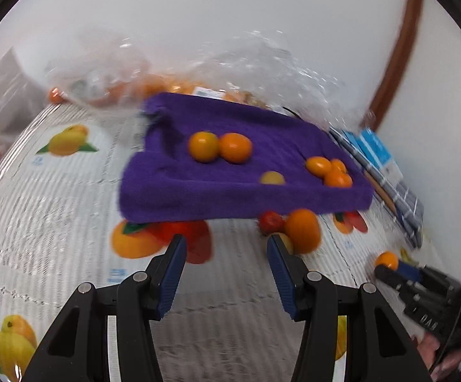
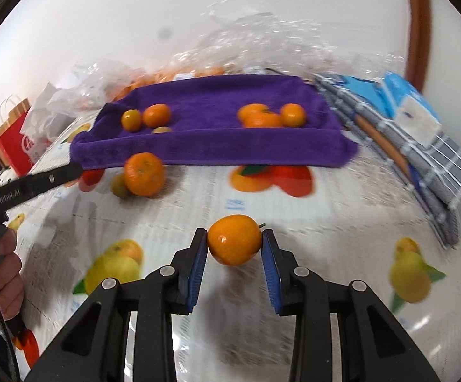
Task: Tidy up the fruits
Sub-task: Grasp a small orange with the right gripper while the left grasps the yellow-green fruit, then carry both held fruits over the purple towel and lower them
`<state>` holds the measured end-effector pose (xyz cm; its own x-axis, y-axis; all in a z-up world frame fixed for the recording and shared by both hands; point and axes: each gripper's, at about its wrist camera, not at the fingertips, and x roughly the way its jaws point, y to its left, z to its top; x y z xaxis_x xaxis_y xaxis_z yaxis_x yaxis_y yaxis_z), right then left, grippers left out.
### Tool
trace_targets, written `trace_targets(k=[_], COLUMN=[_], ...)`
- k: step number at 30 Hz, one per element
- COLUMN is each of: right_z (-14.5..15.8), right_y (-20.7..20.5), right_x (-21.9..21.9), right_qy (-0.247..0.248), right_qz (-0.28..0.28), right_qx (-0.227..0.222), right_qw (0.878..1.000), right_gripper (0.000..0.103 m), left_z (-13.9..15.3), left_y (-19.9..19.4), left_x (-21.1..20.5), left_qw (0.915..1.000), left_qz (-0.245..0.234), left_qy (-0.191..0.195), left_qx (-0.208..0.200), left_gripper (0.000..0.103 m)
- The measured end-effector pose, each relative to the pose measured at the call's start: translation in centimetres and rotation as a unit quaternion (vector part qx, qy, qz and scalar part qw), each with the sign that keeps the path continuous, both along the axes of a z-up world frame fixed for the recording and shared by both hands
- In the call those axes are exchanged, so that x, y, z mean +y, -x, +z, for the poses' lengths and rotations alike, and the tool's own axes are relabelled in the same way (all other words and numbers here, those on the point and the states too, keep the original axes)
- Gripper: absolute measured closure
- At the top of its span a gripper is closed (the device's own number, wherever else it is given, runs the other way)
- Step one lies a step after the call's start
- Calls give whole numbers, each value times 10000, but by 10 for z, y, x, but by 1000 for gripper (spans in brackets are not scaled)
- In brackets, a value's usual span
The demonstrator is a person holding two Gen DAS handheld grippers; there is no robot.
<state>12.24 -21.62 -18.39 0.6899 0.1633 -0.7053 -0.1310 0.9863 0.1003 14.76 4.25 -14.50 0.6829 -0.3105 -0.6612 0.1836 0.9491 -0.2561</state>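
Note:
A purple towel lies on the fruit-print tablecloth with several small oranges on it: a pair at its left and a cluster at its right. In front of the towel lie a loose orange, a small red fruit and a yellowish one. My left gripper is open and holds nothing; the loose orange is just right of its right fingertip. My right gripper is shut on a small orange, held above the tablecloth.
Clear plastic bags with more oranges sit behind the towel against the white wall. A grey checked cloth and blue packs lie at the right. A red paper bag stands far left. A person's hand holds the left gripper's handle.

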Motion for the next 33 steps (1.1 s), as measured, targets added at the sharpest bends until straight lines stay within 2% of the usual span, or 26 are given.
trace_targets(k=[3, 4, 7, 9, 11, 13, 18, 21, 23, 24, 28, 33], right_z=[1, 2, 2, 1, 0, 0, -2, -3, -3, -3, -4, -4], right_y=[4, 5, 8, 11, 13, 15, 13, 14, 15, 15, 14, 13], right_x=[-18, -22, -27, -31, -37, -39, -37, -38, -38, -38, -38, -40], right_qy=[-212, -250, -114, -128, -333, -503, -511, -519, -521, -508, -512, -542], right_qz=[-126, -164, -271, -277, -270, -251, -234, -250, -233, -240, -232, -273], right_qx=[34, 8, -95, -108, -38, -49, -23, 4, 4, -2, 15, 21], right_qw=[9997, 9996, 9995, 9995, 9991, 9984, 9984, 9983, 9984, 9984, 9984, 9982], right_gripper=[69, 69, 69, 69, 69, 69, 69, 69, 69, 69, 69, 69], left_z=[-4, -6, -10, -12, -13, -13, -14, -15, -15, -15, -14, -7], left_y=[-2, -1, -4, -8, -10, -13, -21, -25, -26, -26, -23, -13], left_x=[-17, -24, -37, -38, -37, -39, -51, -55, -57, -58, -54, -34], left_qw=[9992, 9990, 9977, 9975, 9977, 9975, 9962, 9958, 9956, 9955, 9968, 9993], left_qz=[-349, -394, -333, -315, -283, -262, -359, -337, -396, -395, -493, -304], left_qy=[65, -44, -492, -479, -446, -480, -667, -715, -695, -712, -423, 142], left_qx=[168, 215, 333, 408, 433, 453, 442, 470, 492, 486, 465, 182], left_gripper=[53, 53, 53, 53, 58, 58, 59, 66, 78, 79, 79, 79])
